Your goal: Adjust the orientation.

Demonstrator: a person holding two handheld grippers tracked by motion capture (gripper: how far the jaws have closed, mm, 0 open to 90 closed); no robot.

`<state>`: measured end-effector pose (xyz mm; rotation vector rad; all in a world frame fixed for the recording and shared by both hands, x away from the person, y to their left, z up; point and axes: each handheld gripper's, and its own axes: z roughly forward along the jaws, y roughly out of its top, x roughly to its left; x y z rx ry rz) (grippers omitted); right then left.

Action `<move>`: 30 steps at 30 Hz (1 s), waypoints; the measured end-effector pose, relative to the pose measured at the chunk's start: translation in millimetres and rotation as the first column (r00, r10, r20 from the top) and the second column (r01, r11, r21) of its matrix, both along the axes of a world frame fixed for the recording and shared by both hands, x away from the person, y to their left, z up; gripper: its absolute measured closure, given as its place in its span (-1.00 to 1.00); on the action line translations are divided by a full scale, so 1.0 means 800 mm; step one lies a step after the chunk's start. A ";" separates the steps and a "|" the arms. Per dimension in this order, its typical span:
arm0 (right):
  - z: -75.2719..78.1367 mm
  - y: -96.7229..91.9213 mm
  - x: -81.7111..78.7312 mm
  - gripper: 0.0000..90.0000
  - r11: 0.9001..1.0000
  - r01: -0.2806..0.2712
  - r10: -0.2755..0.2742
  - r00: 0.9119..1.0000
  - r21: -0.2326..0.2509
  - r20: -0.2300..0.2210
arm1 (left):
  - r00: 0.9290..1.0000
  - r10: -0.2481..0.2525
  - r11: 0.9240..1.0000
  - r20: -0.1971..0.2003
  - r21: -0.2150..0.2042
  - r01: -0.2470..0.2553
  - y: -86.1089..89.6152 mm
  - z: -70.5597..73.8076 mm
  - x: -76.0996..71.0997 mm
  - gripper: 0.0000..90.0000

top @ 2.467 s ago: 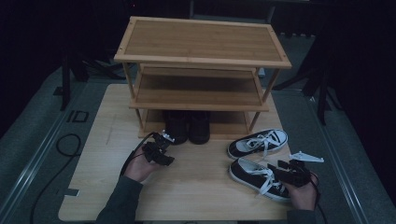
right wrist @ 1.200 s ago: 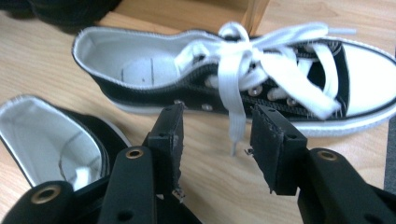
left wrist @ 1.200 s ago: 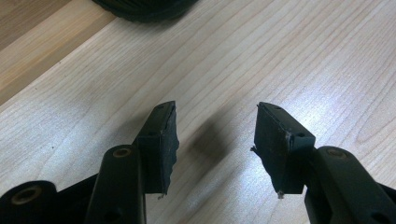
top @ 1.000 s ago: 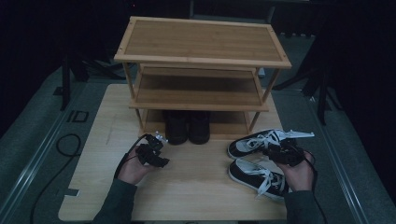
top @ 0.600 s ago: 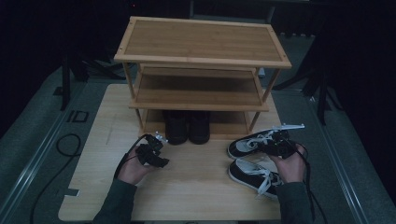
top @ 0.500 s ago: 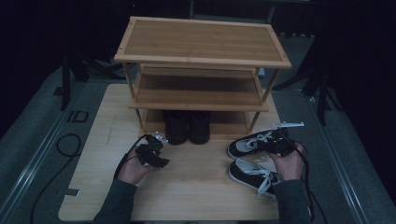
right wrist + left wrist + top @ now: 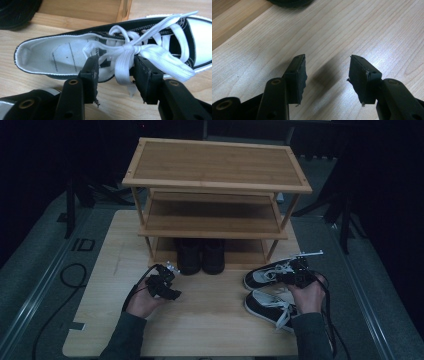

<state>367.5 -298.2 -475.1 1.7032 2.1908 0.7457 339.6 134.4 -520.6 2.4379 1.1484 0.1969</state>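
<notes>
Right gripper view puts the right gripper (image 7: 116,75) low over the far sneaker (image 7: 105,47), its jaws part open and just now closing, straddling the near side wall by the tied laces (image 7: 130,50); the pads look not yet pressed on it, so I judge this a grasp being set up at the collar, where the shoe is stiff enough to lift. From the high view, that sneaker (image 7: 272,272) lies just in front of the shoe rack (image 7: 215,185), its mate (image 7: 270,306) nearer the person, touching or nearly so. The left gripper (image 7: 327,75) hangs wide open over bare table (image 7: 362,30), holding nothing, likely waiting aside. Beyond, black boots (image 7: 201,256) already stand on the rack's bottom shelf.
</notes>
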 end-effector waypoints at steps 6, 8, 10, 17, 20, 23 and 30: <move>-0.002 0.001 0.004 0.33 1.000 0.010 -0.010 0.999 0.007 -0.037 | 1.000 0.002 1.000 -0.003 0.005 -0.002 0.000 -0.002 0.000 0.07; -0.005 0.003 0.006 0.39 1.000 0.011 -0.011 0.999 0.002 -0.051 | 1.000 0.001 1.000 -0.002 0.004 -0.001 -0.001 -0.001 0.000 0.07; -0.006 0.004 0.007 0.47 1.000 0.006 -0.006 0.998 0.001 -0.057 | 1.000 0.002 1.000 -0.002 0.004 -0.002 -0.001 -0.001 0.000 0.07; -0.005 0.008 0.008 0.74 1.000 -0.015 0.014 0.998 -0.013 -0.068 | 1.000 0.002 1.000 -0.004 0.005 -0.002 0.000 -0.002 0.001 0.07; -0.005 0.009 0.008 0.76 1.000 -0.013 0.012 0.998 -0.013 -0.063 | 1.000 0.003 1.000 -0.004 0.005 -0.003 0.000 -0.002 0.001 0.07; -0.003 0.009 0.006 0.79 1.000 -0.017 0.017 0.998 -0.004 -0.055 | 1.000 0.001 1.000 -0.006 0.007 -0.001 -0.001 -0.003 0.001 0.07; 0.002 0.022 0.002 0.84 0.997 -0.069 0.070 0.996 0.022 -0.052 | 1.000 0.005 1.000 -0.007 0.003 -0.005 0.000 -0.003 0.001 0.07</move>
